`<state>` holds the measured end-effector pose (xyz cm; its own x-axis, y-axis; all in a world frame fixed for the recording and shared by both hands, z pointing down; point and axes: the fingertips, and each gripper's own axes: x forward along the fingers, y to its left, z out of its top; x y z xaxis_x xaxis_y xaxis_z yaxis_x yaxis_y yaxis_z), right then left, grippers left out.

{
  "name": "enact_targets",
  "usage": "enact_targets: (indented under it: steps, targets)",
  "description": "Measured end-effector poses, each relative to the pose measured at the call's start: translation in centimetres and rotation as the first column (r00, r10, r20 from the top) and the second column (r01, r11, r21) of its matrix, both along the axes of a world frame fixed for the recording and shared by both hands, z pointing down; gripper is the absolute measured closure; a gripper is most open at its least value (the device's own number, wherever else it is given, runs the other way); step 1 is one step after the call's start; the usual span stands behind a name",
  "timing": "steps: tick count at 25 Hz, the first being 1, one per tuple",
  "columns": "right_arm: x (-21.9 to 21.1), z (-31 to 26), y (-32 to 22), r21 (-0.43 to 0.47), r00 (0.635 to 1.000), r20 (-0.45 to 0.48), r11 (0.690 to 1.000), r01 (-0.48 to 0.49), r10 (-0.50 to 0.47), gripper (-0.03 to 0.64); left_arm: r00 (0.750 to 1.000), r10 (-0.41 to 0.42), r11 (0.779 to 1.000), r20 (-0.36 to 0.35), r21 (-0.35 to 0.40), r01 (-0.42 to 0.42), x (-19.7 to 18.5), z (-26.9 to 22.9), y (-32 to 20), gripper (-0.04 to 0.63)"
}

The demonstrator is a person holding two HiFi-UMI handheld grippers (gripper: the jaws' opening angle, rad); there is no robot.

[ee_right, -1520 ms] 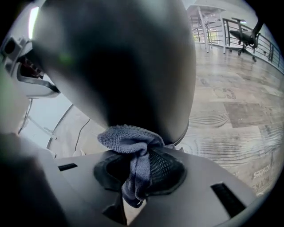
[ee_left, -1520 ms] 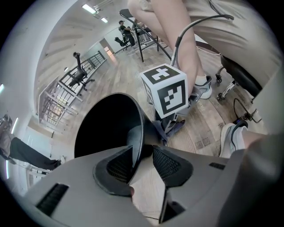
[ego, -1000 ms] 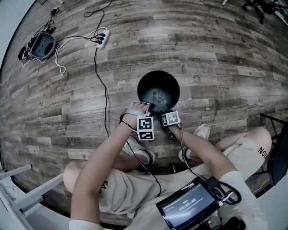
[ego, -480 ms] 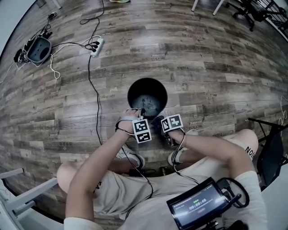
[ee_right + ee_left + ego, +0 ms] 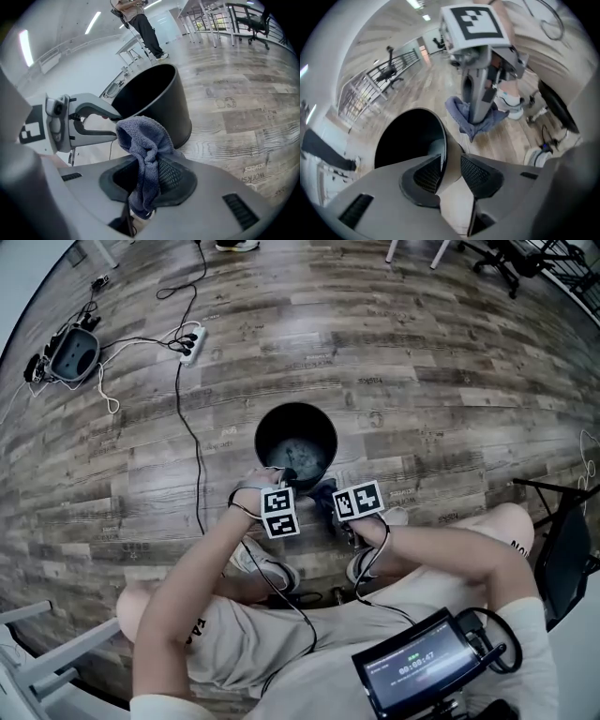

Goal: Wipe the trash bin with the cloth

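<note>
Worn, grey-brown wood-grain planks make up the floor point(image 5: 450, 381), and on it stands the bin point(image 5: 259, 439): round, smooth, black, tapering towards its base, just in front of my knees. My left gripper point(image 5: 287, 476) has its ribbed jaws clamped on the thin near rim, one pad inside and one outside. My right gripper point(image 5: 325, 493) sits just outside the bin's near wall, its jaws clenched on the cloth point(image 5: 145, 140), a blue-grey looped terry bunched into a soft hump above the pads, with a tail hanging below.

At the floor's far left corner lies a white power strip point(image 5: 190, 343), and a black cable point(image 5: 187, 427) runs from it past the bin's left side. A lit screen point(image 5: 422, 671) hangs at my chest, and a dark chair point(image 5: 567, 549) stands at the right edge.

Compared with half a second ago, the left clamp stays on the rim and the cloth is still outside the bin.
</note>
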<state>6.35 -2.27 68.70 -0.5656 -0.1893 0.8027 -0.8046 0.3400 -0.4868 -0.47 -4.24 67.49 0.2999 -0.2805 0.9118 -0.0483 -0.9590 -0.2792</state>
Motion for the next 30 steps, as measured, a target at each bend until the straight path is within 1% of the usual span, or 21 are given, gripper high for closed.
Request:
enact_targets:
  steps: [1,2,3,7,9,11,15,19,22,30]
  targets:
    - [-0.7,-0.6,0.2,0.008,1.0,0.017,1.0,0.003,-0.003,0.537,0.998,0.057,0.998,0.024,0.033,-0.058,-0.6,0.0,0.0,0.453]
    - [-1.3,-1.1,0.4,0.014,0.999,0.034,1.0,0.005,-0.006,0.537,0.995,0.095,0.994,0.038,0.056,-0.097,-1.1,0.0,0.0,0.453]
    - [-1.9,-1.7,0.6,0.018,0.999,0.05,1.0,0.007,-0.008,0.537,0.993,0.113,0.991,0.043,0.067,-0.116,-1.6,0.1,-0.1,0.453]
    - [-3.9,-3.5,0.9,0.032,0.995,0.103,0.999,0.005,-0.009,0.537,0.996,0.082,0.994,0.038,0.073,-0.085,-2.5,0.6,-1.1,0.453]
    - [-4.7,-3.9,0.9,0.041,0.994,0.113,0.999,0.005,-0.009,0.537,0.997,0.073,0.993,0.039,0.086,-0.077,-2.4,0.9,-1.4,0.453]
    - [-5.2,-3.6,0.7,0.047,0.994,0.108,0.999,0.003,-0.008,0.537,0.997,0.067,0.994,0.037,0.083,-0.07,-2.4,0.9,-1.4,0.457]
    - [-5.6,-1.7,-0.6,0.063,0.996,0.09,0.998,-0.026,0.02,0.537,0.998,0.062,0.996,0.033,0.058,-0.064,-2.3,0.9,-1.3,0.457]
    - [-5.5,0.3,-2.2,0.078,0.995,0.076,0.995,-0.062,0.056,0.537,0.996,0.077,0.995,0.034,0.068,-0.079,-2.1,0.9,-1.2,0.459]
    - [-5.7,1.8,-2.5,0.077,0.997,0.059,0.996,-0.05,0.045,0.537,0.995,0.09,0.992,0.032,0.084,-0.092,-2.1,0.8,-1.4,0.459]
    - [-5.2,7.9,-2.6,0.082,1.0,0.01,0.996,-0.029,0.028,0.537,0.996,0.092,0.992,0.019,0.089,-0.093,-2.2,0.8,-1.4,0.459]
